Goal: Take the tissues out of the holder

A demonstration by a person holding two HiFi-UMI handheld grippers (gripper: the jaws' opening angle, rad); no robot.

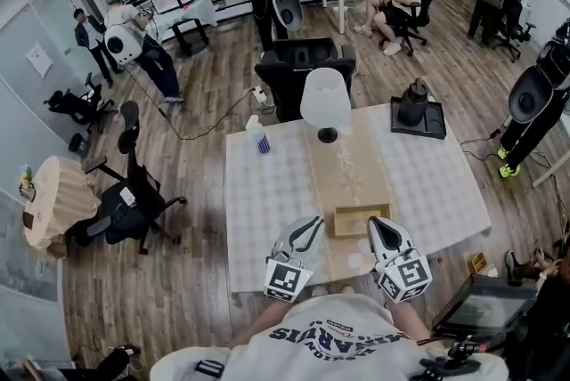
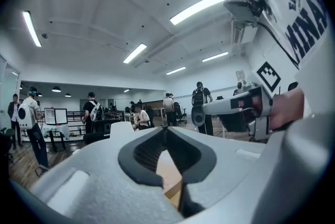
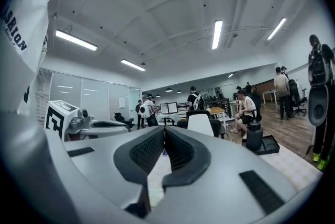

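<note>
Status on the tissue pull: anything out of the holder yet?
Done: nothing I can confirm. No tissue clearly shows outside the wooden holder, and its contents are too small to read.
In hand: nothing. The left gripper and right gripper are both shut and empty, held level by the near edge of the table.
Left: probably the whole pull, starting with a reach to the holder, which sits just ahead between them.

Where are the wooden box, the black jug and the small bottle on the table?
wooden box (image 1: 353, 222), head view, middle of its top
black jug (image 1: 413, 104), head view, its body
small bottle (image 1: 258, 137), head view, its middle
</note>
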